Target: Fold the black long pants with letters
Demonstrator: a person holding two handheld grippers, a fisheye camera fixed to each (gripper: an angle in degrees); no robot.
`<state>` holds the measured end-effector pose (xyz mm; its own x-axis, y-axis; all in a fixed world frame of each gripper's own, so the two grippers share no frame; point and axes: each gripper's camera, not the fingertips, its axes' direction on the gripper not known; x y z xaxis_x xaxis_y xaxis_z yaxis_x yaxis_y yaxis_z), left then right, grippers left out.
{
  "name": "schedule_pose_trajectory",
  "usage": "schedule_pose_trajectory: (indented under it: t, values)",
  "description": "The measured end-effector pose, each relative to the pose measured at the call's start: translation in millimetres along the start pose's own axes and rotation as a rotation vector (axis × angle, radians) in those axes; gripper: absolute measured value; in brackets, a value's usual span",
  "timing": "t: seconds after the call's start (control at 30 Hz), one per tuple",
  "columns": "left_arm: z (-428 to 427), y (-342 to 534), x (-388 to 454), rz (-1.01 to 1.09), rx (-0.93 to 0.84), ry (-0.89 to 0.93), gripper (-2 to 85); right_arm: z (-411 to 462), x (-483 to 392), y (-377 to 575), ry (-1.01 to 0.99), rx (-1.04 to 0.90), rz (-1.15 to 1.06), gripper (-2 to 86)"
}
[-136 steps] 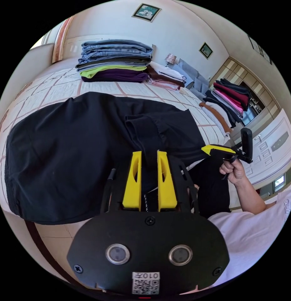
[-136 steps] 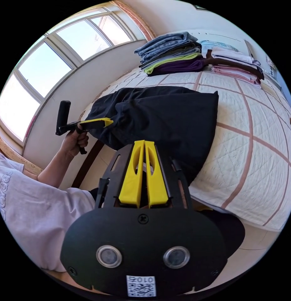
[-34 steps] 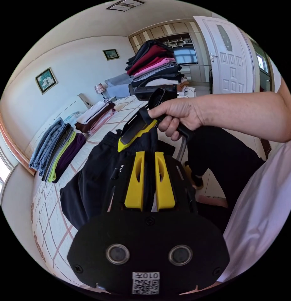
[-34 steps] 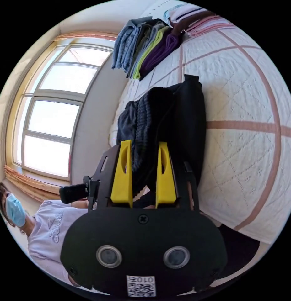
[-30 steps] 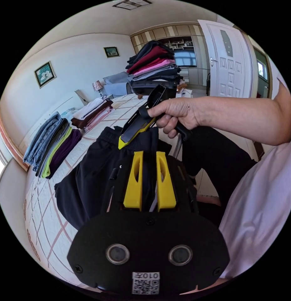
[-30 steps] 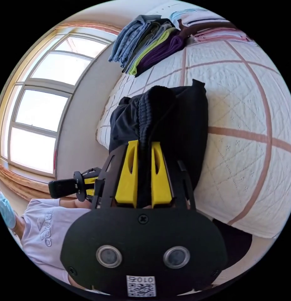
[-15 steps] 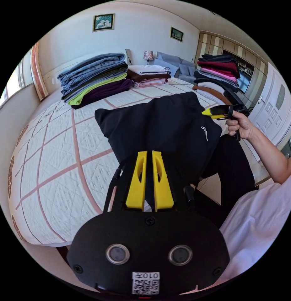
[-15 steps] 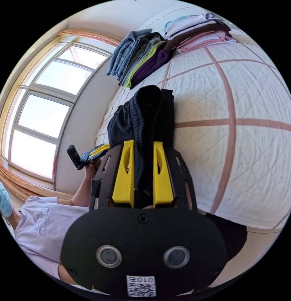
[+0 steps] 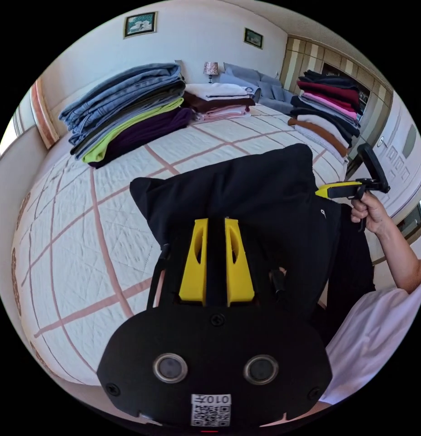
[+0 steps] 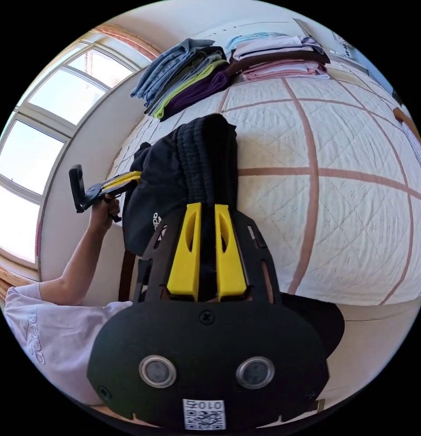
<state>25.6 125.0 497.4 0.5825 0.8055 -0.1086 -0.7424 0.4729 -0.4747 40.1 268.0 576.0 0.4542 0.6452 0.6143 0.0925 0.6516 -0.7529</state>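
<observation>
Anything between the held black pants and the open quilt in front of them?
Nothing visible. Both the left gripper and right gripper are shut on the black pants, and the quilt beside them is bare; the folded stacks sit further back.

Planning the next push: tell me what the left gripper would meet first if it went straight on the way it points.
The left gripper is already shut on the black pants, so that cloth comes first. Beyond it probably the quilted bed, then the stack of folded clothes; depth is unclear.

Left gripper (image 9: pixel 215 227) and right gripper (image 10: pixel 207 213) each clamp black cloth.
</observation>
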Motion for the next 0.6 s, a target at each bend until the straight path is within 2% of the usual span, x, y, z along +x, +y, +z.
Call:
schedule_pose_trajectory:
  t: [0.1,0.17,0.27,0.43,0.6]
  values:
    - [-13,4,-1,-0.078,0.018,0.059,7.0,-9,6,-2,-0.069,-0.008,0.0,6.6]
    - [-46,9,29,-0.033,0.065,-0.033,7.8,-36,10,7,-0.115,0.054,0.039,8.4]
    - [-94,28,113,0.158,0.162,-0.136,9.7,-63,28,28,-0.236,0.087,0.087,12.5]
    - [-76,59,264,0.531,0.085,-0.227,13.3,-54,46,52,-0.317,0.004,0.138,14.6]
    - [-57,72,335,0.638,0.093,-0.231,14.1,-45,54,62,-0.328,-0.059,0.173,14.9]
